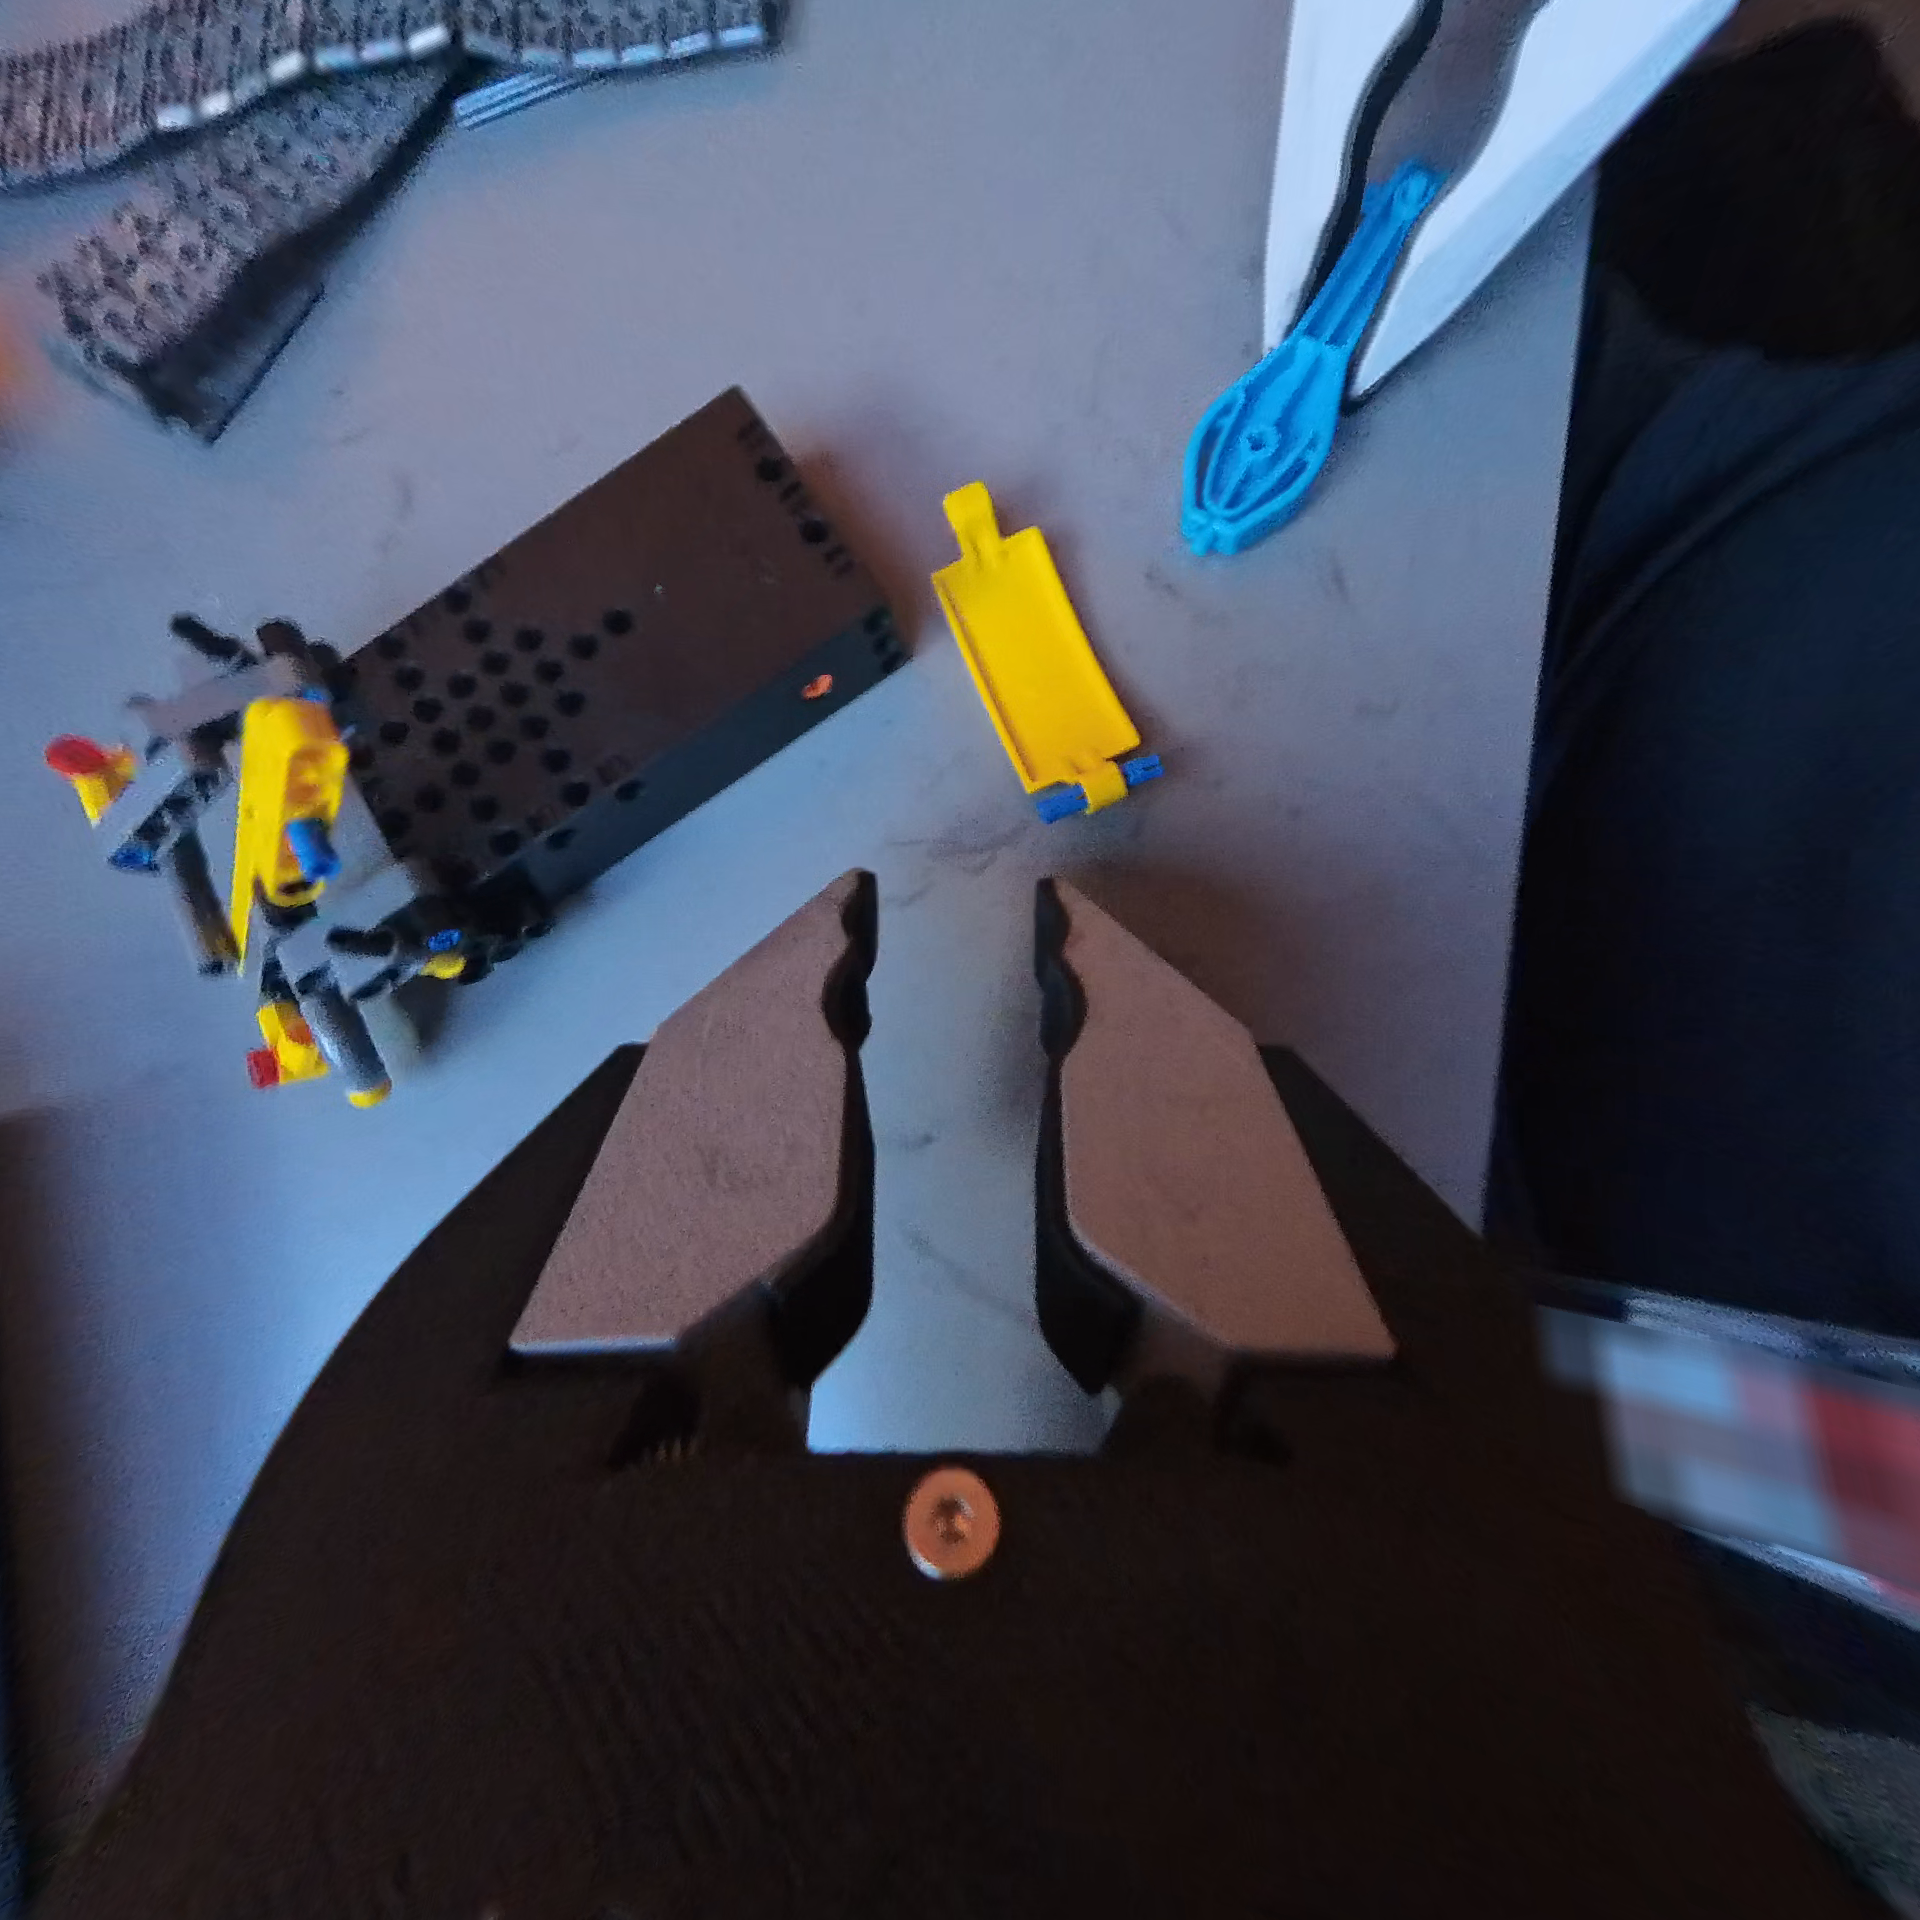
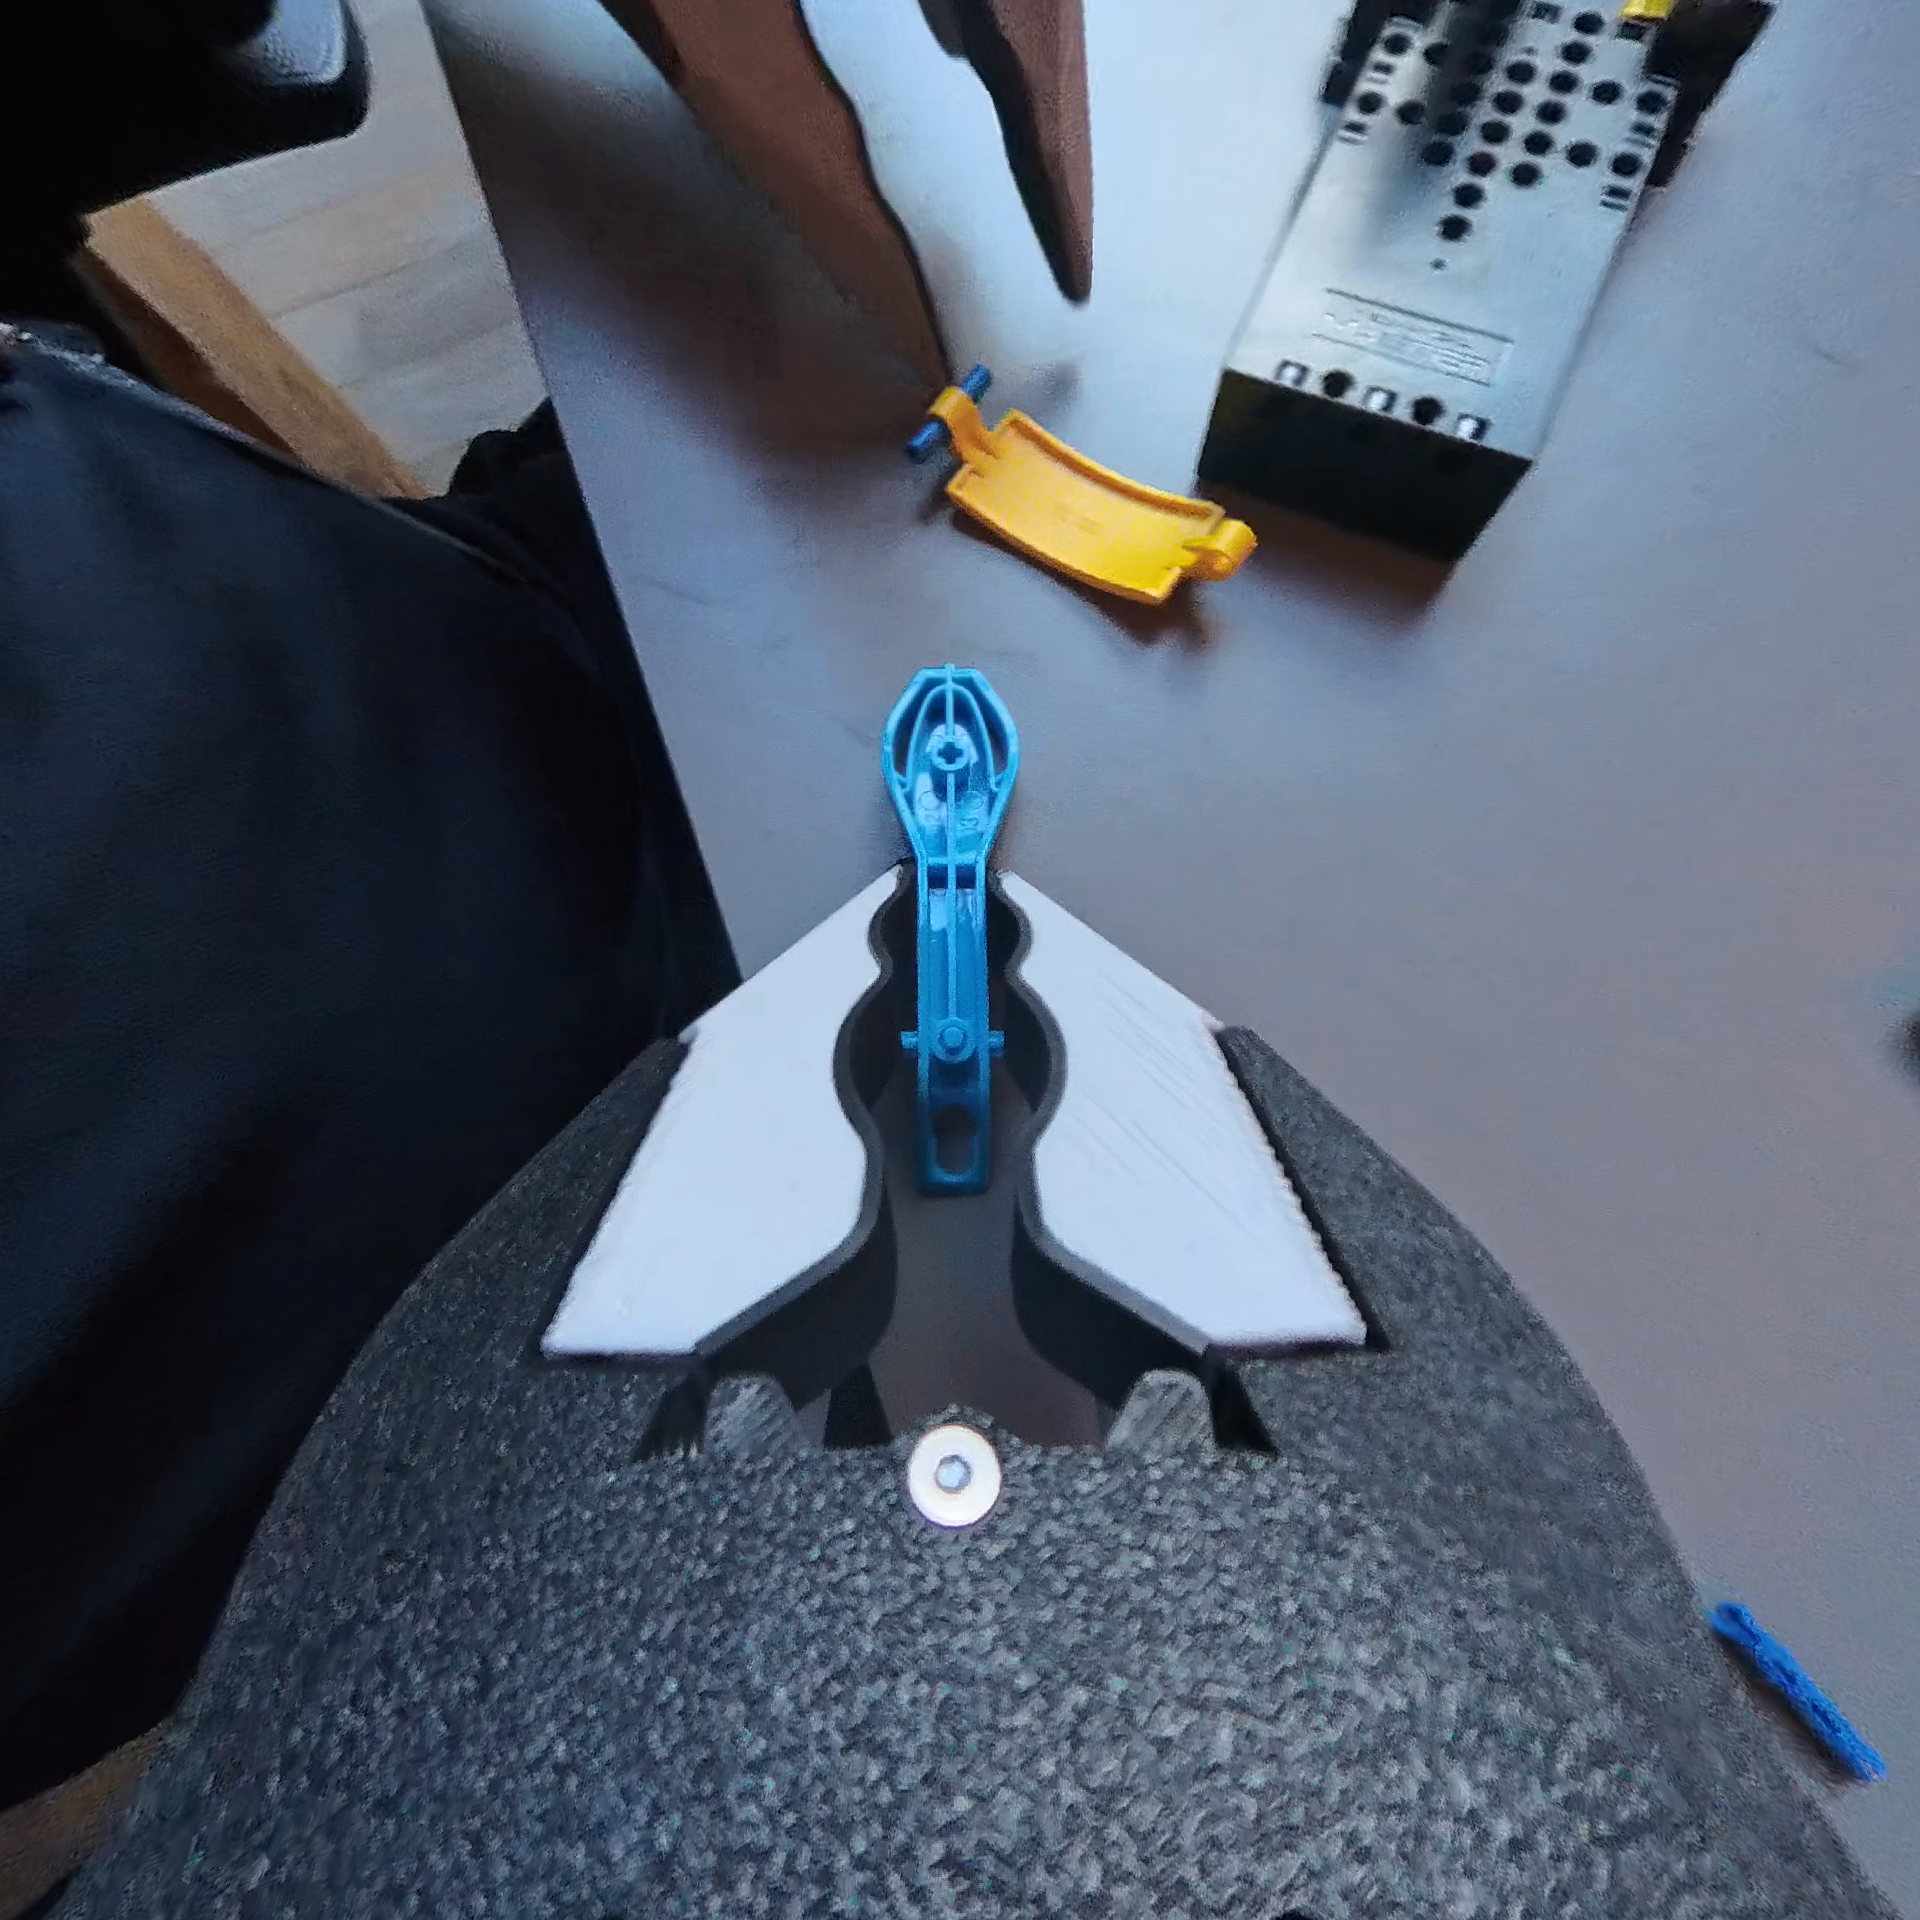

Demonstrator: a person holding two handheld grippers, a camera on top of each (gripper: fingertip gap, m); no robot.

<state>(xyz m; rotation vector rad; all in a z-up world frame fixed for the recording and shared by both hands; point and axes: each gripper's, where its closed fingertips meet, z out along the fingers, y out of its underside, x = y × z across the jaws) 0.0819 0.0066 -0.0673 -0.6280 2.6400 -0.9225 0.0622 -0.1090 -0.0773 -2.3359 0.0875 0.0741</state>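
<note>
Gripper positions over a grey tabletop (image 1: 644,260) strewn with toy construction parts. The right gripper (image 2: 948,873), with white fingers (image 2: 1132,1122), is clamped on a blue openwork plastic lever (image 2: 951,914): its shaft lies between the jaws, and its oval, ribbed head projects forward past the fingertips, just above the table near its edge. The left wrist view shows the same grasp from across the table, the blue lever (image 1: 1262,436) pointing down and away from the white fingers (image 1: 1320,208).

The left gripper (image 1: 956,894), with brown fingers (image 1: 727,1122), is parted to a moderate gap and holds nothing; bare table shows between its jaws. Its tips hang just short of a curved yellow panel (image 1: 1039,655), which lies flat with a blue pin (image 1: 1101,784) through its near hinge end. In the right wrist view the brown fingers (image 2: 810,187) come down beside that end of the yellow panel (image 2: 1091,520); whether one tip touches the pin cannot be told.

Just beside the panel lies a black perforated block (image 1: 613,665), a brick-like unit with rows of round holes. A partly built assembly (image 1: 281,831) of yellow, grey, black and red pieces touches its far end. Patterned fabric (image 1: 239,187) lies well apart at the table's far side, and a dark-clothed person (image 2: 260,831) sits along the near edge. A small blue strip (image 2: 1797,1704) lies apart at the right.

State of assembly, as judged from the layout: lever and panel are both separate from the built cluster, with only the lever in hand.
</note>
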